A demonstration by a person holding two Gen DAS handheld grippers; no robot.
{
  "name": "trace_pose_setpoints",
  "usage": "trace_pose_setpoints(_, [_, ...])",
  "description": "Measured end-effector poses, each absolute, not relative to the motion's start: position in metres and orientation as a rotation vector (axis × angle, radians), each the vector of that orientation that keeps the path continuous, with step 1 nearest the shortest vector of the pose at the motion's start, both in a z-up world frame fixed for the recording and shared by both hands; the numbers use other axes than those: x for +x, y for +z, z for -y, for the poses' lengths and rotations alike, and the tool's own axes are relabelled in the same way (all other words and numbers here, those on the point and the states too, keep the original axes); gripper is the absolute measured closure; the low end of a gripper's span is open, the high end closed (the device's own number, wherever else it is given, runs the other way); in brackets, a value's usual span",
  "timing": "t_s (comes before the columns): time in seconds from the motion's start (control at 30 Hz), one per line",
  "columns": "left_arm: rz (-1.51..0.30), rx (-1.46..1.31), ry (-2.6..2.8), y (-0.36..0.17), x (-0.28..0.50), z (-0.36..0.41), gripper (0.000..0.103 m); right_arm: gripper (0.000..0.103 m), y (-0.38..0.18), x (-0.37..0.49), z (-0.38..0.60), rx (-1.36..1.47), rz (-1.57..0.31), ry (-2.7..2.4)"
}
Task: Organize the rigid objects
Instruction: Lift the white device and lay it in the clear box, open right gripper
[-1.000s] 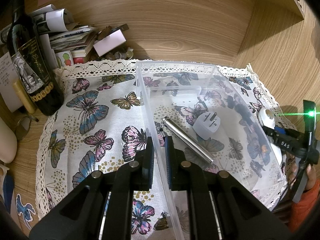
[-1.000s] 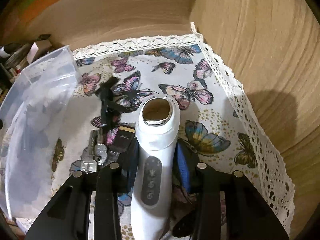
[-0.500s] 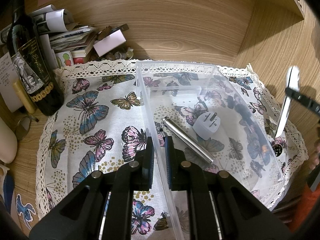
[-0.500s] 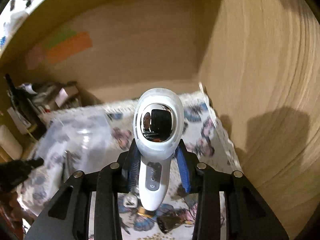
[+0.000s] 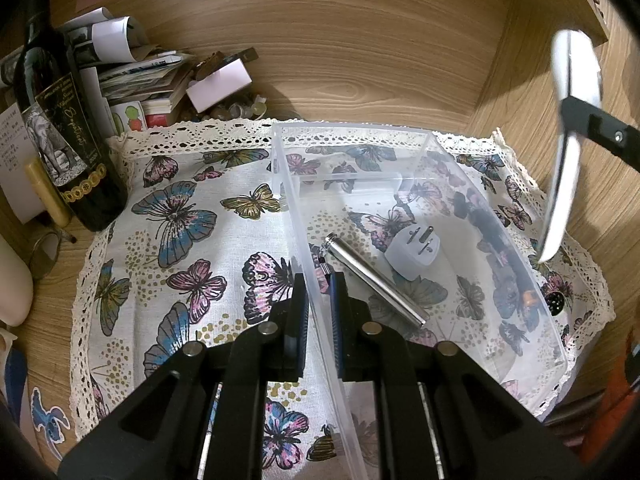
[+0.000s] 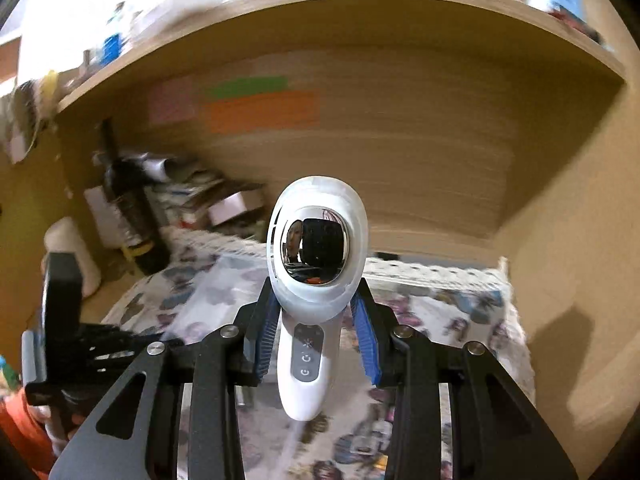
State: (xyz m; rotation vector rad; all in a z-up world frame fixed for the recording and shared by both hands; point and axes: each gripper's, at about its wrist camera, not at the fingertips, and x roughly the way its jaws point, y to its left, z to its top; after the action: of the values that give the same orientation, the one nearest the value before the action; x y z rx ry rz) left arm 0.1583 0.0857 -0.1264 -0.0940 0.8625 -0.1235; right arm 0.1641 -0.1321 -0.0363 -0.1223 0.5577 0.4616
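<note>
A: Left gripper [image 5: 318,300] clamped narrow on near-left wall of clear plastic bin [image 5: 520,264], likely steadying it.

B: Right gripper [image 6: 316,320] gripping white handheld device with mirrored head [image 6: 316,280], raised right of bin, probably bound inside.

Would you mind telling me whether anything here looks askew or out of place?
Nothing is spilled or broken. The steel tube lies diagonally in the clear bin beside the plug adapter, prongs up. Small items sit on the cloth outside the bin's right wall.
</note>
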Motion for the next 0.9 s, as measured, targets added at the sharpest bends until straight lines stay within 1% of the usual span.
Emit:
trace_pose_setpoints(0.23, [-0.86,-0.102,-0.128,-0.127,0.158,-0.085,0.093,0.07,-0.064,0.164,0.089,-0.222,-0.629,0.544])
trace_pose_setpoints(0.53, [-0.855,-0.103,-0.135,-0.128,0.157,-0.087,0.093,0.07,-0.106,0.171,0.062,-0.397,-0.762,0.563])
trace_pose_setpoints(0.9, [-0.855,-0.102,-0.135,-0.128,0.157,-0.087,0.092,0.07,-0.132,0.182,0.044,-0.499,-0.887,0.585])
